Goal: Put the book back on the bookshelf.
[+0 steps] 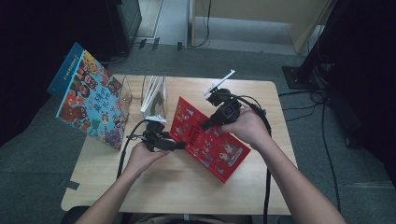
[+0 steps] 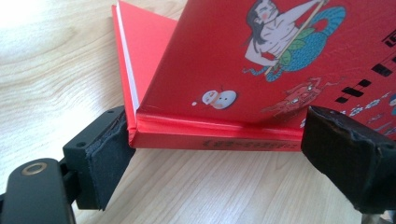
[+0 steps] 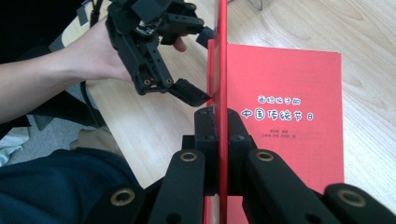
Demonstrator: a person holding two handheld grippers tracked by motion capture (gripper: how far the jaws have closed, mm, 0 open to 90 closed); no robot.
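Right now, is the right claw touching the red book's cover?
Touching. The right gripper view shows the right claw shut on the lifted cover of the red book.

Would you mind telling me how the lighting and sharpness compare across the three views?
High view: table evenly lit, surroundings very dark, detail soft. Left gripper view: top-left corner of the wood washed out by glare; the red book shows sharp, the near pads slightly soft. Right gripper view: the red cover clamped edge-on in the right gripper shows crisp; the dark lower-left corner lacks detail.

Red book (image 1: 211, 138) with cartoon figures on its cover; pale wood-grain tabletop (image 1: 187, 182); multicoloured illustrated book (image 1: 91, 100), blue spine.
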